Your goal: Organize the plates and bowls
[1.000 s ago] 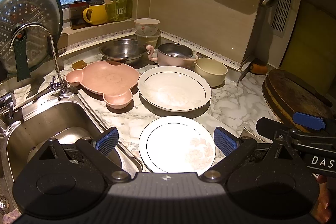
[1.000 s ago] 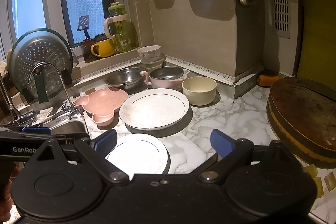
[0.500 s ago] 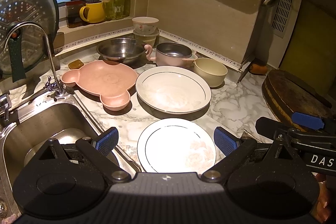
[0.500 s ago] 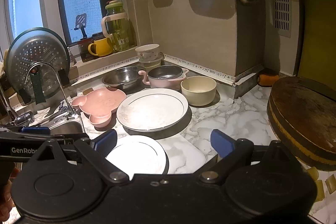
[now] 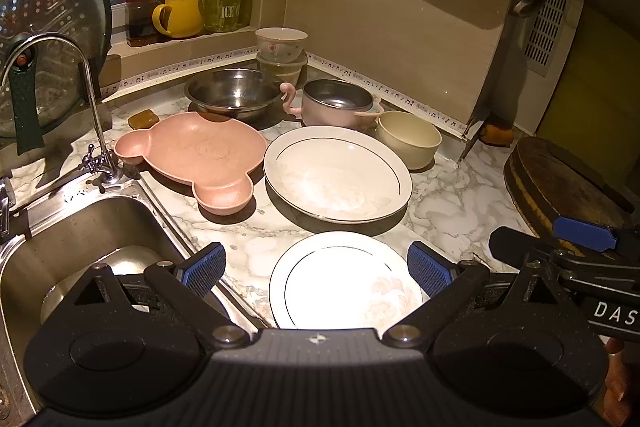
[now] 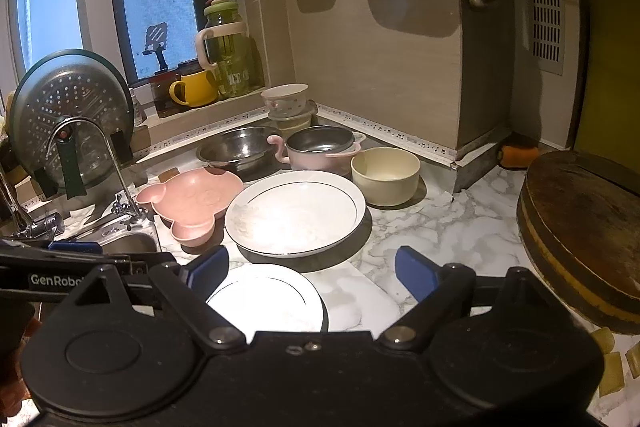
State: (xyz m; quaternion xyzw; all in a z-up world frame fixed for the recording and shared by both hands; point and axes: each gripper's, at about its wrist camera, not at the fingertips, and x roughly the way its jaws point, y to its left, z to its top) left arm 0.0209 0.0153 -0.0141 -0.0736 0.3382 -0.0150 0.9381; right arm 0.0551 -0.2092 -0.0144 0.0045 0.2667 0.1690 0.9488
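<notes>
A small white plate [image 5: 344, 279] lay on the marble table [image 5: 452, 195] beside the sink [image 5: 80, 227], between the parted, empty left hand-held gripper [image 5: 316, 269]. The right hand-held gripper [image 6: 312, 273], empty, was closing slightly.

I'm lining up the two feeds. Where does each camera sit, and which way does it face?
Left wrist: on the left gripper, aimed down at the small plate by the sink; the right gripper juts in.
Right wrist: on the right gripper, its jaws closing on nothing, facing the corner.
Shared: large plate, pink plate.
</notes>
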